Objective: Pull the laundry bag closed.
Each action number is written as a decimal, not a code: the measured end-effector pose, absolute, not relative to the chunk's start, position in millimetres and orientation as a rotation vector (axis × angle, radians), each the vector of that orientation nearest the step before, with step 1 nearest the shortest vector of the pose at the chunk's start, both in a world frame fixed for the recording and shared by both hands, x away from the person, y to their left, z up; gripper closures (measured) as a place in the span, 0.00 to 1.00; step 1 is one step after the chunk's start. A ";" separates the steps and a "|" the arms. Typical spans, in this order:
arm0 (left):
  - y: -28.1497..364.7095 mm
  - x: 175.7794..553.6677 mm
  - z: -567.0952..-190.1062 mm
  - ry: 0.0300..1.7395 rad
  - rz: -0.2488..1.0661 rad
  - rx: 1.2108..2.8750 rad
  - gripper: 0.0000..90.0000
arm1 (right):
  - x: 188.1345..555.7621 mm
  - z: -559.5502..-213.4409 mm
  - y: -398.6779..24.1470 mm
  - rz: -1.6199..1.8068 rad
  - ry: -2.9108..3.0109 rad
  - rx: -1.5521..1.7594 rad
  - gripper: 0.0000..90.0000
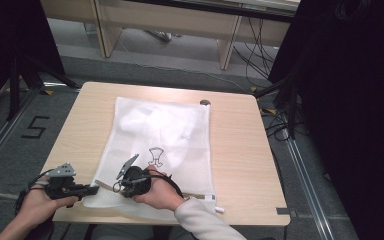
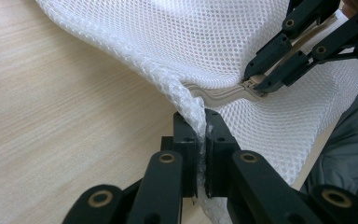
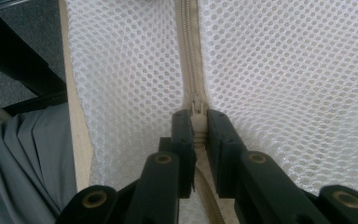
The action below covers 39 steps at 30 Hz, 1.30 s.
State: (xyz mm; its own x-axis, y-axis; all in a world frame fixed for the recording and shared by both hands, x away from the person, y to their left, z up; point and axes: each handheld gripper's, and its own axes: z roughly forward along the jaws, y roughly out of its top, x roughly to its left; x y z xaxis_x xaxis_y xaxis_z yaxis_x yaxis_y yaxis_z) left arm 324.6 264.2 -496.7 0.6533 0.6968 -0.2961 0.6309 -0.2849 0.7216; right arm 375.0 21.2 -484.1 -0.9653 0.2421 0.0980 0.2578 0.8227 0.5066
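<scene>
Left gripper (image 2: pixel 201 135) pinches the mesh bag's (image 2: pixel 223 42) corner; right gripper (image 3: pixel 199 128) clamps its zipper pull (image 3: pixel 198 122), unreadable from above.

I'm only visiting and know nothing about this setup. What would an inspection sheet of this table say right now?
Surface: wooden table, bare around the bag.
Job's things: white mesh laundry bag lying flat with white clothing inside; its zipper runs along the near edge.
Clutter: small dark round thing at the far edge.
Grippers: left gripper pinches the bag's corner; right gripper clamps the zipper pull.
Cables: loose cables on the floor beyond the table.
Surroundings: wooden desks, black curtains.
</scene>
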 end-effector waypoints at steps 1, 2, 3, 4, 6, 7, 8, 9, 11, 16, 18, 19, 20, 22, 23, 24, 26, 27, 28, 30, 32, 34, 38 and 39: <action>264.3 324.8 -496.7 1.032 0.091 1.996 0.94 | 375.0 -484.2 21.2 -0.836 -2.973 -0.412 0.92; 264.2 324.6 -496.7 1.033 0.094 1.996 0.94 | 375.1 -483.5 20.8 -0.831 -2.976 -0.411 0.92; 264.3 324.6 -496.6 1.033 0.095 1.997 0.94 | 374.8 -483.1 20.4 -0.827 -2.977 -0.416 0.92; 264.3 324.6 -496.7 1.034 0.095 1.996 0.94 | 374.3 -482.7 20.0 -0.825 -2.975 -0.425 0.92; 264.5 324.8 -496.6 1.033 0.092 1.999 0.94 | 374.2 -483.0 19.5 -0.824 -2.966 -0.433 0.92; 264.3 324.6 -496.8 1.035 0.095 1.997 0.94 | 374.7 -482.6 18.9 -0.819 -2.974 -0.423 0.92; 264.3 324.8 -496.9 1.032 0.094 1.999 0.94 | 374.9 -482.8 18.6 -0.821 -2.973 -0.430 0.92; 264.4 324.9 -497.0 1.031 0.089 1.998 0.94 | 374.8 -483.1 18.1 -0.820 -2.973 -0.428 0.92; 263.9 324.5 -497.2 1.038 0.102 1.997 0.94 | 375.2 -483.4 17.0 -0.822 -2.971 -0.420 0.92; 264.4 324.9 -497.3 1.037 0.095 1.997 0.94 | 375.1 -482.8 14.7 -0.820 -2.975 -0.444 0.92; 264.4 324.8 -497.2 1.038 0.100 2.000 0.94 | 376.1 -482.7 13.1 -0.816 -2.978 -0.437 0.92; 264.4 324.9 -497.4 1.036 0.096 1.998 0.94 | 376.0 -483.0 13.0 -0.816 -2.981 -0.448 0.92; 264.4 324.9 -497.4 1.036 0.096 1.998 0.94 | 376.0 -483.3 12.7 -0.818 -2.978 -0.446 0.92; 264.2 324.6 -497.3 1.039 0.103 2.002 0.94 | 376.0 -483.8 13.2 -0.818 -2.979 -0.436 0.92; 264.5 324.9 -497.5 1.035 0.094 1.999 0.94 | 375.9 -483.9 13.5 -0.816 -2.982 -0.439 0.92; 264.5 324.9 -497.5 1.036 0.095 1.998 0.94 | 376.0 -483.8 13.3 -0.818 -2.979 -0.435 0.92; 264.4 324.9 -497.4 1.036 0.095 1.997 0.94 | 375.6 -483.0 12.6 -0.815 -2.977 -0.451 0.92; 264.5 324.8 -497.4 1.036 0.096 1.998 0.94 | 375.4 -482.7 12.4 -0.813 -2.977 -0.454 0.92; 264.6 324.7 -497.3 1.040 0.097 1.999 0.94 | 375.3 -482.5 12.4 -0.808 -2.979 -0.458 0.92; 264.3 324.5 -497.5 1.044 0.104 1.995 0.94 | 376.3 -482.6 11.3 -0.807 -2.985 -0.437 0.92; 264.5 324.9 -497.5 1.036 0.097 2.000 0.94 | 376.5 -483.4 10.5 -0.819 -2.976 -0.444 0.92; 264.6 324.8 -497.5 1.037 0.095 1.999 0.94 | 376.5 -482.5 9.3 -0.807 -2.980 -0.449 0.92; 264.6 324.8 -497.5 1.038 0.095 1.998 0.94 | 376.2 -481.9 8.9 -0.810 -2.980 -0.454 0.92; 264.5 324.8 -497.5 1.038 0.095 1.999 0.94 | 376.3 -481.8 8.5 -0.807 -2.982 -0.450 0.92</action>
State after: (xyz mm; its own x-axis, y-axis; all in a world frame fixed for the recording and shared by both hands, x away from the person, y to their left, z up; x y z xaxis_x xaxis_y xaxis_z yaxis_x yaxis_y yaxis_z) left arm 324.8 264.5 -497.5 0.6512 0.6989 -0.2958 0.6332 -0.2855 0.7194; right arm 376.3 8.5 -481.8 -0.9582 0.2706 0.0930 0.2805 0.8247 0.4911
